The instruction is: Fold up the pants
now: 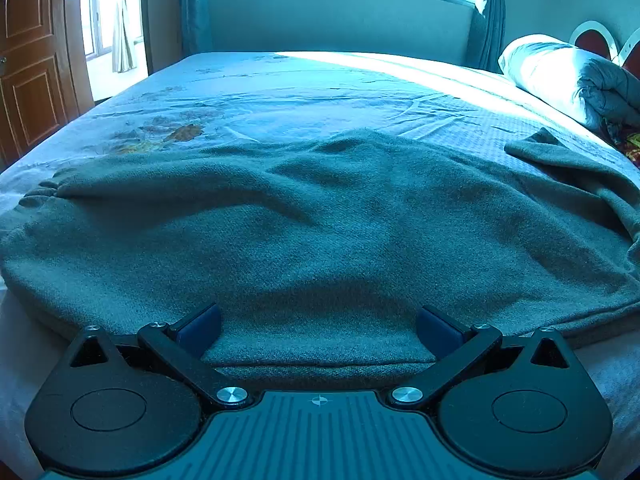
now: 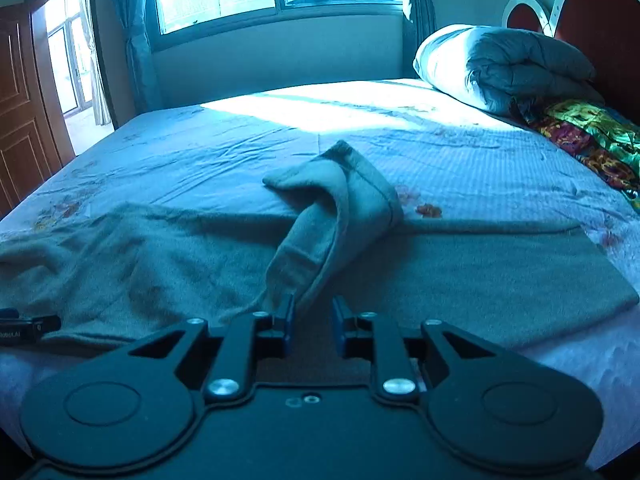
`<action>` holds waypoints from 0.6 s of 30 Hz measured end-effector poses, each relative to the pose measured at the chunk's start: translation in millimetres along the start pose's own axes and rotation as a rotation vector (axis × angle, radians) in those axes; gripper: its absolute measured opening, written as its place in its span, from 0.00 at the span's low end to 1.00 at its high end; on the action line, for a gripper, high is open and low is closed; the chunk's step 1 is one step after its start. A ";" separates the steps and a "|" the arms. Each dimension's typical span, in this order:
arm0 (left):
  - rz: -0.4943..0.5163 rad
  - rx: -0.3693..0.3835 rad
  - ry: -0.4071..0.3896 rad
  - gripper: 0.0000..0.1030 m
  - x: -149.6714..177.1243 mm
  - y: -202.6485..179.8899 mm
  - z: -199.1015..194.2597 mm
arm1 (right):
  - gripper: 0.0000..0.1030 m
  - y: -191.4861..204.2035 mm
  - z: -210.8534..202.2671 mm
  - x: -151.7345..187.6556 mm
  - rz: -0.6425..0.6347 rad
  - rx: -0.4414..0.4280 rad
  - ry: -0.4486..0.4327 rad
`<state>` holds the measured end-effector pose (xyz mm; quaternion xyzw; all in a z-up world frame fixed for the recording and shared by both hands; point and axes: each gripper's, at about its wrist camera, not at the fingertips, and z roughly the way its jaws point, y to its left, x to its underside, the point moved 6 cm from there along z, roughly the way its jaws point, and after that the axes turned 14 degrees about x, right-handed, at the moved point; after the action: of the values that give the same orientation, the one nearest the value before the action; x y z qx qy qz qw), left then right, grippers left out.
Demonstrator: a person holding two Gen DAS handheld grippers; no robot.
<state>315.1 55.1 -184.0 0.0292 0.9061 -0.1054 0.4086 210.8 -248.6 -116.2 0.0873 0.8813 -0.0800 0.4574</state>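
Observation:
Grey-green fleece pants (image 1: 320, 216) lie spread across the near edge of the bed. My left gripper (image 1: 319, 326) is wide open, its blue pads either side of the pants' near edge, low over the cloth. In the right wrist view the pants (image 2: 480, 276) lie flat, with one leg end (image 2: 332, 204) folded back in a raised loop. My right gripper (image 2: 313, 322) is open with a narrow gap, just in front of that loop's base and holding nothing. The left gripper's tip (image 2: 24, 328) shows at the left edge.
The bed (image 1: 320, 84) has a pale blue floral sheet with a sunlit patch at the far side. A rolled duvet (image 2: 500, 68) and a colourful cloth (image 2: 592, 136) lie by the red headboard on the right. A wooden door (image 1: 28, 60) stands at the left.

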 end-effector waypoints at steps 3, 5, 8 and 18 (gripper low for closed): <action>-0.004 -0.003 -0.003 1.00 0.4 -0.7 -0.6 | 0.14 -1.1 18.7 -21.1 -0.008 0.021 -0.028; -0.012 -0.001 -0.006 1.00 0.4 0.2 -1.3 | 0.14 -1.9 35.2 -32.4 -0.004 0.021 -0.035; -0.026 -0.010 -0.012 1.00 -0.8 1.0 -2.7 | 0.18 -3.8 62.9 -44.5 0.013 0.031 -0.020; -0.042 -0.080 -0.005 1.00 -2.5 -4.5 2.8 | 0.00 -18.8 55.8 -44.6 0.052 -0.015 -0.052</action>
<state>318.3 50.1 -183.2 -0.0064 0.9089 -0.0776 0.4096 276.1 -282.9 -110.2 0.1048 0.8671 -0.0636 0.4828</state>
